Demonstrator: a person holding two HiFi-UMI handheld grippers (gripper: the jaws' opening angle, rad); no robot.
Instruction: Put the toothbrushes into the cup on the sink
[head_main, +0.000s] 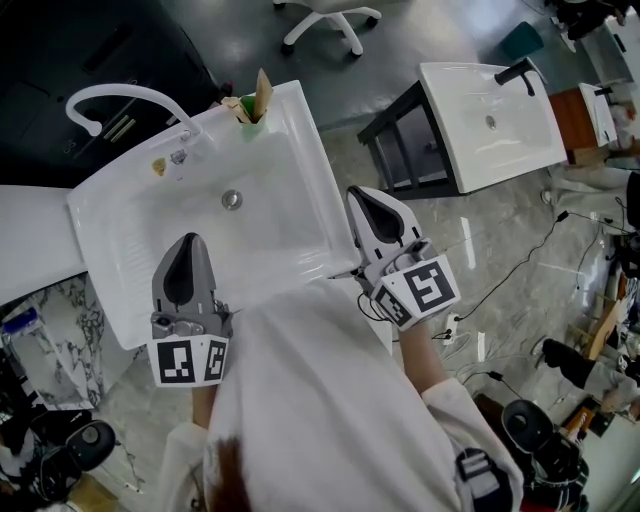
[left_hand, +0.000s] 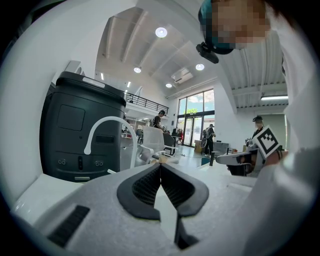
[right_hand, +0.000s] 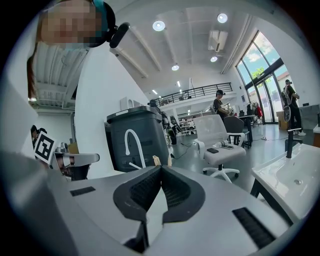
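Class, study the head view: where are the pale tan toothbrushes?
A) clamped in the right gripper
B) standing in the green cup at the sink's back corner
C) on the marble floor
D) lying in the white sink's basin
B: the pale tan toothbrushes stick up out of the green cup on the white sink's back corner.

White long-sleeve top (head_main: 310, 400). L gripper (head_main: 189, 242) & R gripper (head_main: 360, 192): grey, w/ black pads (left_hand: 142, 187), b/w marker cubes (head_main: 188, 360).
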